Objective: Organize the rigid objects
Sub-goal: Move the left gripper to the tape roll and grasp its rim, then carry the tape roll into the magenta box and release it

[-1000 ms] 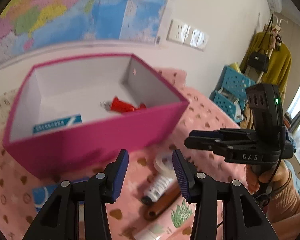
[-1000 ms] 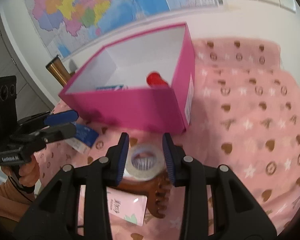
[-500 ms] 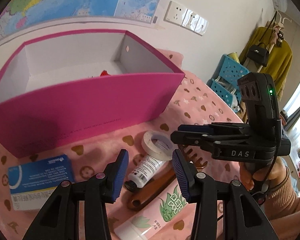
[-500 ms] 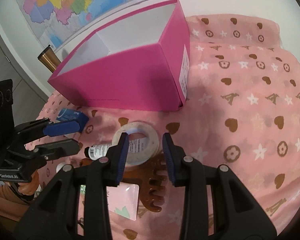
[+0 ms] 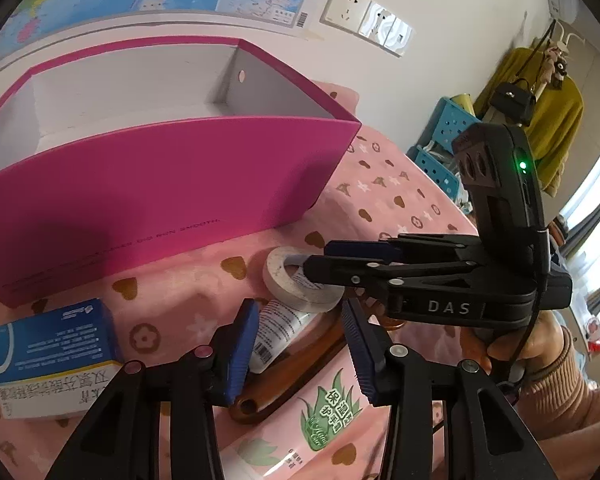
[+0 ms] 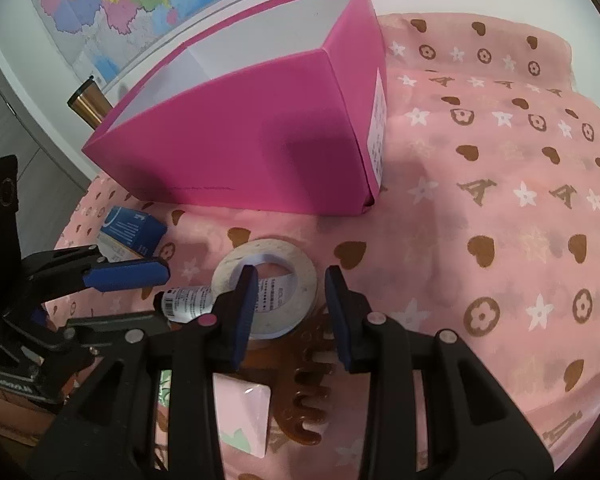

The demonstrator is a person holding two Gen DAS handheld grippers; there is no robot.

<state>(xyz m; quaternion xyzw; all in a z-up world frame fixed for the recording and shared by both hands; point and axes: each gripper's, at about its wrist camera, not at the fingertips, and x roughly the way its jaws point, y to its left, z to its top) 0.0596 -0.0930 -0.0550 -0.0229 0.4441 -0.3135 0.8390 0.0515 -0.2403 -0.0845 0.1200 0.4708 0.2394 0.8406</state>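
A pink open box [image 5: 160, 184] [image 6: 252, 148] stands on the pink patterned cloth. In front of it lie a white tape roll [image 5: 296, 284] [image 6: 276, 280], a small white tube with a black cap [image 5: 284, 332] [image 6: 188, 300], a brown wooden comb [image 5: 300, 368] [image 6: 308, 392], a pink aloe tube [image 5: 320, 412] and a blue-and-white carton [image 5: 52, 356] [image 6: 132, 228]. My left gripper [image 5: 300, 348] is open, its fingers on either side of the white tube. My right gripper [image 6: 290, 312] is open, with one finger inside the tape roll's hole and the other outside its rim.
A map and wall sockets [image 5: 364, 20] hang on the wall behind the box. A copper-coloured cylinder [image 6: 90, 100] stands left of the box. Blue baskets [image 5: 444, 148] and hanging clothes are at the far right. Bare cloth [image 6: 500, 220] spreads right of the box.
Both grippers have dropped lower and moved in on the pile. The left one now straddles the white tube; the right one now straddles the tape roll's rim. The box's inside has slipped from sight.
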